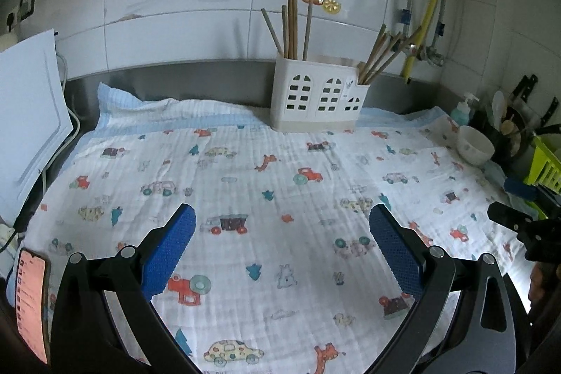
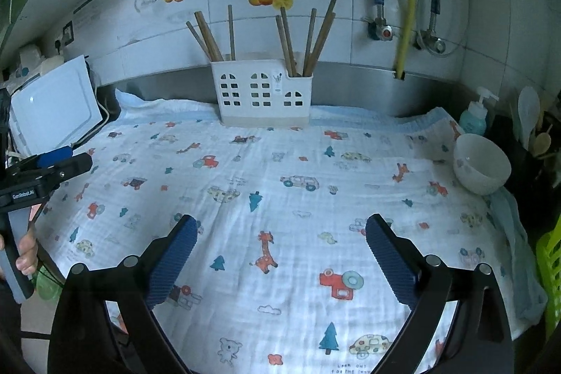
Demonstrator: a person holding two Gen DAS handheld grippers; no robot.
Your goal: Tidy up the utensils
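Chopsticks [image 2: 308, 41], brown wooden, stand in two bunches in the white plastic house-shaped holder [image 2: 264, 95], well ahead of both tongs at the bench's back edge. Left tongs [image 1: 282, 221] spread wide, blue ribbed pads holding nothing, over the white cartoon-print cloth [image 1: 280, 184]. Right tongs [image 2: 280, 230] likewise spread wide, nothing between. Right of the right tongs: white ceramic bowl [image 2: 482, 163], teal pump bottle [image 2: 473, 118] behind it. Left of the left tongs: lit phone [image 1: 31, 300], white board [image 1: 28, 128] leaning.
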